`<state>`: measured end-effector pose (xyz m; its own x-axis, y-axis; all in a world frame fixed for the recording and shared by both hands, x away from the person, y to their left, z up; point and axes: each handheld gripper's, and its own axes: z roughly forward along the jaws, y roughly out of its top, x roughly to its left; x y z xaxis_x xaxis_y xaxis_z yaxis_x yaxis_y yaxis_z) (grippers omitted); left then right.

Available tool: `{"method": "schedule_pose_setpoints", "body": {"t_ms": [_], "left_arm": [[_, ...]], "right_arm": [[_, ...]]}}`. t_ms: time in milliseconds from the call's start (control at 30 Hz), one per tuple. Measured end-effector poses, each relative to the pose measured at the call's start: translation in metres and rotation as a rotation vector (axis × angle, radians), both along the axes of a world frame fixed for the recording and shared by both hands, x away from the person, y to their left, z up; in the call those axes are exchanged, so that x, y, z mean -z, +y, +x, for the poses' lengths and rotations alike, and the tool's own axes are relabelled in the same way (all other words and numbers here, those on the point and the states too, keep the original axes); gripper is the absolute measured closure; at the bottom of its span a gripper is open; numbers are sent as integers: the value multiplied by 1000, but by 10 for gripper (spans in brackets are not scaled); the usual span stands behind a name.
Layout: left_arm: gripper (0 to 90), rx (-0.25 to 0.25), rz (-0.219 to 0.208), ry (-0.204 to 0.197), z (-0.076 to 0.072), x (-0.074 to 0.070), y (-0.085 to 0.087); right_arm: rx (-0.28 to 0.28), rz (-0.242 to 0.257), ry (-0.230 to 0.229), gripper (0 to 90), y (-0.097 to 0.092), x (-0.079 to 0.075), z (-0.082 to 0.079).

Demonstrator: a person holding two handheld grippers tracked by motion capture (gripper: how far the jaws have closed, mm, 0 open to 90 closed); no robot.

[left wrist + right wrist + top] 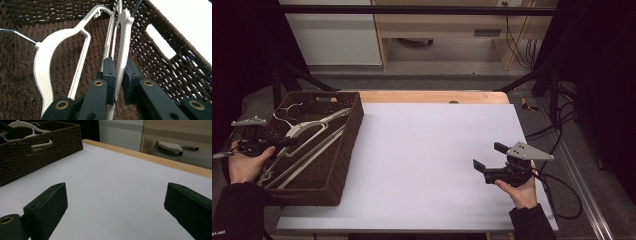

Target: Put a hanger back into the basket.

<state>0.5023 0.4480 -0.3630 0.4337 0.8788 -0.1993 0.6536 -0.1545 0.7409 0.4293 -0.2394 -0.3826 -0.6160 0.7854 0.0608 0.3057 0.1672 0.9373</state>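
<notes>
A white tabletop [432, 165] with a pale wooden far edge stood before dark curtains and light cabinets. At its left edge sat a dark woven basket [347, 150], long side running away from the person, with cut-out handles in its end walls. Inside lay several white hangers [312, 131] with wire hooks, stacked loosely and slanting from the near left corner towards the far right one. The left claw [119, 75] reached down into the basket, its jaws almost together and pinching the thin arm of one hanger [124, 35] between the pads; the narrow bar was probably chosen because it fits the jaws and lets the hanger be lifted free of the pile. A second hanger [47, 65] lay just beside it on the basket floor. Well apart to the right, the right claw [490, 156] was held low over the bare tabletop, jaws wide apart and gripping nothing, seemingly waiting to receive or steady the hanger.
</notes>
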Motion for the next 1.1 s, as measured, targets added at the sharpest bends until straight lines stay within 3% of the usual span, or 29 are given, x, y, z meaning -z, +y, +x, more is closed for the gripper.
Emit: {"method": "schedule_pose_setpoints", "body": {"t_ms": [67, 133, 200, 267, 300, 400, 533, 633, 767, 800, 833, 900, 1100], "left_arm": [[813, -17, -5, 31, 2, 1, 2], [806, -47, -1, 25, 3, 2, 3], [794, -85, 25, 27, 4, 3, 5], [776, -157, 60, 24, 5, 4, 7], [765, -157, 60, 24, 5, 4, 7], [661, -233, 91, -24, 0, 1, 12], [599, -263, 70, -87, -11, -8, 18], [558, -258, 26, -140, -21, -16, 15], [495, -224, -3, -220, -36, -26, 2], [471, -224, -3, -220, -36, -26, 2], [439, -203, -22, -275, -44, -30, -8], [388, -179, -34, -321, -51, -32, -20], [237, -70, -90, -417, -72, -33, -59]], "right_arm": [[-2, -4, 0, 52, 2, 1, 1], [-8, -11, -4, 52, 2, 1, 0], [-6, -6, -4, 53, 1, 0, 0], [-8, -5, -7, 54, 0, 0, 0], [-8, -5, -7, 54, 0, 0, 0], [-9, -6, -10, 53, 0, -1, 0], [-3, -2, -1, 53, 1, 0, 0], [-5, -1, 0, 53, 1, 0, 0], [-1, 6, -5, 53, 1, -1, 0], [-1, 6, -5, 53, 1, -1, 0], [-3, 10, -12, 53, 1, -1, 1], [2, 16, -12, 53, 1, -2, 1], [9, 19, -17, 48, 1, -2, 1]]}}
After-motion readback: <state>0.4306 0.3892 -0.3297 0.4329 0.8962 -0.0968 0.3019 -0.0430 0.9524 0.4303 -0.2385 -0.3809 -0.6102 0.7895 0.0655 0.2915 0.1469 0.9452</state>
